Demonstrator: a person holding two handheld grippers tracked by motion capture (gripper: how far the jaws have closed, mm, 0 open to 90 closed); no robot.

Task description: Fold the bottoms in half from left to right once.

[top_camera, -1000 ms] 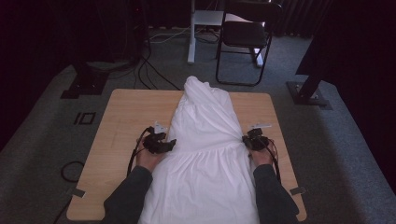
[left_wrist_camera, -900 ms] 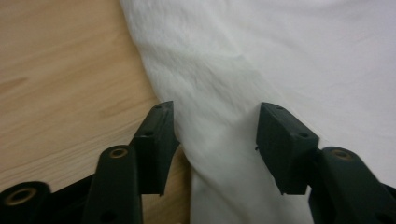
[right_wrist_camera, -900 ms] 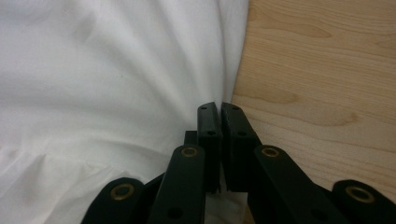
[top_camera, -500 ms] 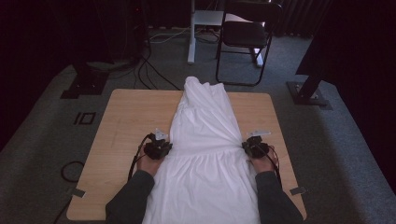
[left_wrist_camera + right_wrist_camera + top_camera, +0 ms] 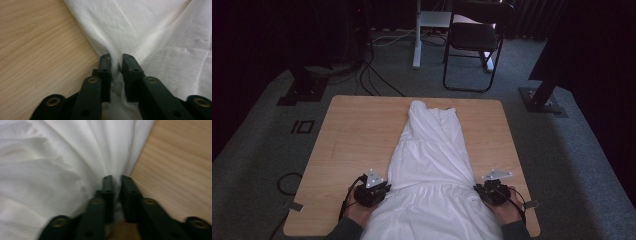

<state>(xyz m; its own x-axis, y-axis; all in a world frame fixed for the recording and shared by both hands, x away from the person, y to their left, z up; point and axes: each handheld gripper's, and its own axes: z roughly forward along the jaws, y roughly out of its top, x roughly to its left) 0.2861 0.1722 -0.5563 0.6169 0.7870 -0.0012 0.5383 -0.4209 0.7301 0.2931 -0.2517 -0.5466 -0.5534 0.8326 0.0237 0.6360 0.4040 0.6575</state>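
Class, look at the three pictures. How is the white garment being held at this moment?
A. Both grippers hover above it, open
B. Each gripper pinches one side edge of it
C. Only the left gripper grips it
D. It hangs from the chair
B: the left gripper and right gripper sit at opposite edges of the white garment on the table, and each gripper view shows cloth clamped between the fingers.

Bare table (image 5: 357, 130) flanking the dress (image 5: 432, 150)
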